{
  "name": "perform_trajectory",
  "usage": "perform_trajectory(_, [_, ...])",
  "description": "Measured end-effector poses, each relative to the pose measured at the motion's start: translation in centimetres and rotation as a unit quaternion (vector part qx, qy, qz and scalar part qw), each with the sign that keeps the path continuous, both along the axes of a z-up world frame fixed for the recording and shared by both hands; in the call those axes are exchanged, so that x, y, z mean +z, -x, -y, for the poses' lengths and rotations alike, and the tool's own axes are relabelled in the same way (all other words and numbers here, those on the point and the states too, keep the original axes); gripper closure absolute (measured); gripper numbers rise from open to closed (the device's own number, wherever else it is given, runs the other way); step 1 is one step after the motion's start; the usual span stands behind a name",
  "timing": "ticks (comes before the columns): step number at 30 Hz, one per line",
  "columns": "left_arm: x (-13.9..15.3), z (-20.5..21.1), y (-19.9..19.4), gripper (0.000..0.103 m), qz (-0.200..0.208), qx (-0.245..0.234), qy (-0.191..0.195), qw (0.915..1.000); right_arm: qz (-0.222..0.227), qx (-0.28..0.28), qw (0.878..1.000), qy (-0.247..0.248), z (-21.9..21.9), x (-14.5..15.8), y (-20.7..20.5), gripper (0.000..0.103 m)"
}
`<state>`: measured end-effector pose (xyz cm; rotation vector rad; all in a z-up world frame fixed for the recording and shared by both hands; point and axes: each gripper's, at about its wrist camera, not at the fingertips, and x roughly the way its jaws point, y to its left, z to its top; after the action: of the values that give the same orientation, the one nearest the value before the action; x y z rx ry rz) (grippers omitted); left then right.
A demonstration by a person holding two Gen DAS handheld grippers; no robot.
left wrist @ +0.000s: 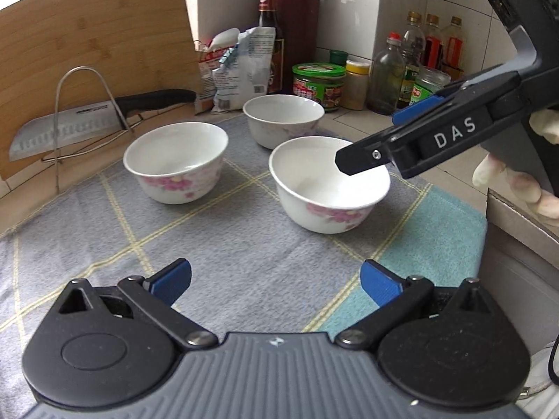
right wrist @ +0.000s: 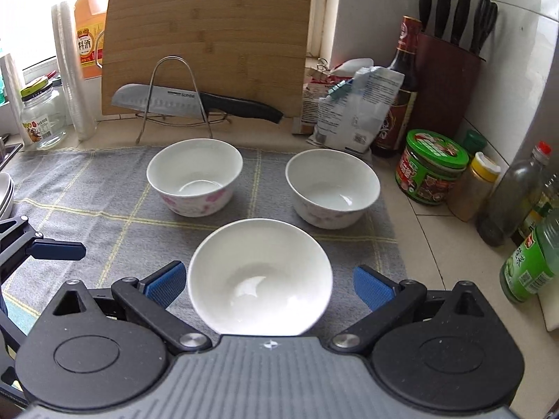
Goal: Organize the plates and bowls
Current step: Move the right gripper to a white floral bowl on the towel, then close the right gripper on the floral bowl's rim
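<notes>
Left wrist view: left gripper (left wrist: 276, 281) released, blue pads spread wide above bare grey checked mat (left wrist: 104, 244), grasping nothing. Three white floral bowls upright on the mat, apart from each other: left bowl (left wrist: 174, 166), far bowl (left wrist: 283, 118), near bowl (left wrist: 330, 183). Right gripper (left wrist: 370, 143) reaching in from the right, black fingertip over the near bowl's rim, contact impossible to tell; a gloved hand (left wrist: 517, 178) behind it. Far left, cutting board (left wrist: 97, 52) leaning upright, knife (left wrist: 70, 125) resting across a wire rack (left wrist: 91, 104). Far centre, bags (left wrist: 241, 66), a dark bottle (left wrist: 270, 28) and knife block (left wrist: 297, 24); far right, green-lid jar (left wrist: 318, 85) and several bottles (left wrist: 412, 63). Right wrist view: right gripper (right wrist: 267, 284) released, pads wide apart on either side of the near bowl (right wrist: 260, 276), neither pad touching it. Beyond, left bowl (right wrist: 194, 176) and far bowl (right wrist: 332, 186) side by side on the mat (right wrist: 87, 202). Left gripper (right wrist: 56, 249) showing at the left edge, near a stack of plates (right wrist: 6, 195). Further back, cutting board (right wrist: 206, 42), knife (right wrist: 195, 103) on the rack (right wrist: 173, 97), bags (right wrist: 353, 104), dark bottle (right wrist: 401, 83), knife block (right wrist: 450, 80), green-lid jar (right wrist: 431, 166) and bottles (right wrist: 513, 192) at right; yellow jug (right wrist: 91, 28) and glass jar (right wrist: 42, 118) far left.
</notes>
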<state>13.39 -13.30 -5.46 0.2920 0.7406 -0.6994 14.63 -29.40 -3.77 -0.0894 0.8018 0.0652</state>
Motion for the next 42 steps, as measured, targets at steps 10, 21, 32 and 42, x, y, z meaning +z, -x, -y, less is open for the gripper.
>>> perform_trajectory(10, [-3.6, 6.5, -0.1, 0.001, -0.025, -0.002, -0.034, 0.9991, -0.012, 0.005, 1.0, -0.021, 5.1, -1.1, 0.7, 0.0])
perform_trajectory(21, [-4.5, 7.0, 0.7, 0.0, 0.015, 0.012, -0.01, 0.9998, -0.022, 0.025, 0.998, -0.051, 7.7, -2.1, -0.1, 0.0])
perform_trajectory(32, [-4.4, 8.2, 0.1, 0.001, 0.044, 0.041, -0.012, 0.9981, -0.033, 0.05, 0.996, -0.066, 7.9, -2.7, -1.0, 0.0])
perform_trajectory(42, [-3.8, 8.9, 0.0, 0.001, 0.072, 0.049, 0.009, 0.9962, -0.043, 0.08, 0.992, -0.084, 7.9, -2.9, -2.3, 0.0])
